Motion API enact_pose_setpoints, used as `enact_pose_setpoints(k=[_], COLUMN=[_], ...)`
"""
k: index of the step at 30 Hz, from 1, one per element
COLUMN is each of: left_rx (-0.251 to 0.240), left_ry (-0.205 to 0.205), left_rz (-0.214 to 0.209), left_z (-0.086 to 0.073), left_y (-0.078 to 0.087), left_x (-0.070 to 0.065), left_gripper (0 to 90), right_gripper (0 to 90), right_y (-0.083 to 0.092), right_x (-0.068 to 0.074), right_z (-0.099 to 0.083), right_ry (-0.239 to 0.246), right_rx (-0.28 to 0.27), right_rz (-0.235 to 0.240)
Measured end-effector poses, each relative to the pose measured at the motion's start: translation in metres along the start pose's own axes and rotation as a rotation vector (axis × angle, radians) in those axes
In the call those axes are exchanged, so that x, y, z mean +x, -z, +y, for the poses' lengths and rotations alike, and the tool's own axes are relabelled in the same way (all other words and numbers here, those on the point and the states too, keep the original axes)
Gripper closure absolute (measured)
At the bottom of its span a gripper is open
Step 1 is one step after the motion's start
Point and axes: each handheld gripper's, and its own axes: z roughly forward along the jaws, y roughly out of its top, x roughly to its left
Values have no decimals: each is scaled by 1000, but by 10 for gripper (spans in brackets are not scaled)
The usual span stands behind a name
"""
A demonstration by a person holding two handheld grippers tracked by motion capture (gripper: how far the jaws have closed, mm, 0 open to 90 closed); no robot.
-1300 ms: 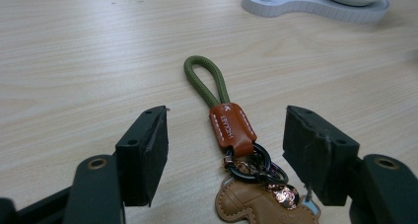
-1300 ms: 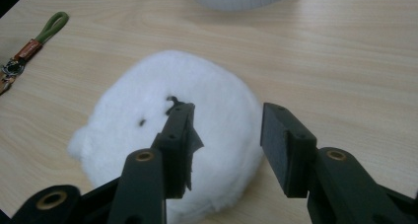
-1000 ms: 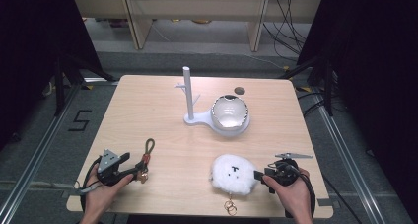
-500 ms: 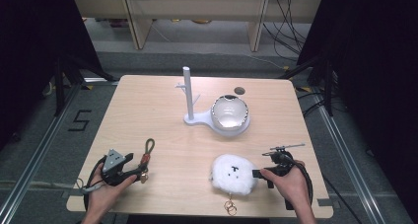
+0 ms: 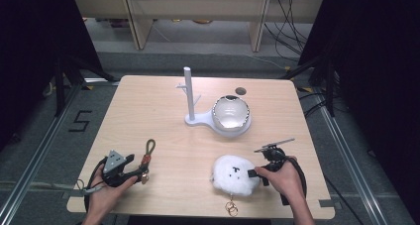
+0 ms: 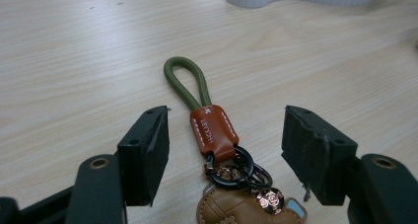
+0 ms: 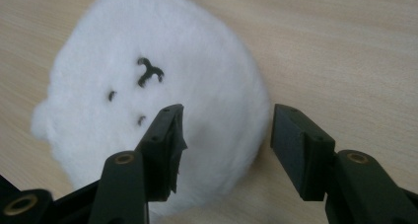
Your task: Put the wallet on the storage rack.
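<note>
From above, the white plush keyring (image 5: 234, 174) lies near the table's (image 5: 163, 101) front edge, right gripper (image 5: 256, 174) at its side. In the right gripper view, the jaws have just been widening and straddle the plush's (image 7: 148, 110) edge unpinched; it looks light and squashy, so bite deep into the fluff. In the left gripper view, jaws stand apart around the leather-tabbed cord keyring (image 6: 213, 130), whose stiff tab looks the surest hold.

A white plush toy (image 5: 235, 174) lies flat on the near right part of the wooden table (image 5: 163, 111), round and fluffy, with a small black stitched face turned upward; two gold rings (image 5: 231, 208) trail from its near edge. A keychain (image 5: 146, 156) lies flat at the near left: an olive cord loop (image 6: 187, 82) pointing away, a brown leather tab (image 6: 214, 132) with white stitching, dark metal rings (image 6: 244, 169) and a brown leather charm (image 6: 241, 208).
</note>
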Motion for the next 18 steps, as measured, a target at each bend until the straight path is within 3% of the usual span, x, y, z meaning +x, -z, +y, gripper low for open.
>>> enact_pose_setpoints(k=[1,2,4,5,6,7,8,9,10,11,15,18], left_rx=[-9,-3,9,9,9,5,7,8,6,-10,4,-7], left_ry=[-23,-22,-18,-18,-18,-19,-17,-17,16,-22,12,-13], left_rz=[-7,1,8,7,7,2,3,3,-2,-17,0,-11], left_z=[1,1,1,0,0,0,0,0,-1,0,-1,-1], left_y=[-1,0,1,1,1,1,1,1,0,-1,1,0], left_x=[1,1,0,0,0,0,0,0,-1,2,0,1], left_gripper=[344,344,344,344,344,344,344,344,344,344,344,344], right_gripper=[479,481,481,481,481,483,486,490,496,502,530,561], right_y=[-3,-3,-6,-5,-8,-8,-9,-8,-10,-10,-11,-12], right_x=[-4,-3,-4,-1,-3,-2,-3,-1,-1,0,3,6], right_z=[2,2,3,4,5,6,7,8,9,9,12,15], right_ry=[69,55,98,57,99,90,124,99,111,118,123,136], right_rx=[-14,4,10,60,44,72,62,91,92,94,136,148], right_rz=[-7,-14,-26,-30,-21,-24,-17,-30,-26,-32,-56,-70])
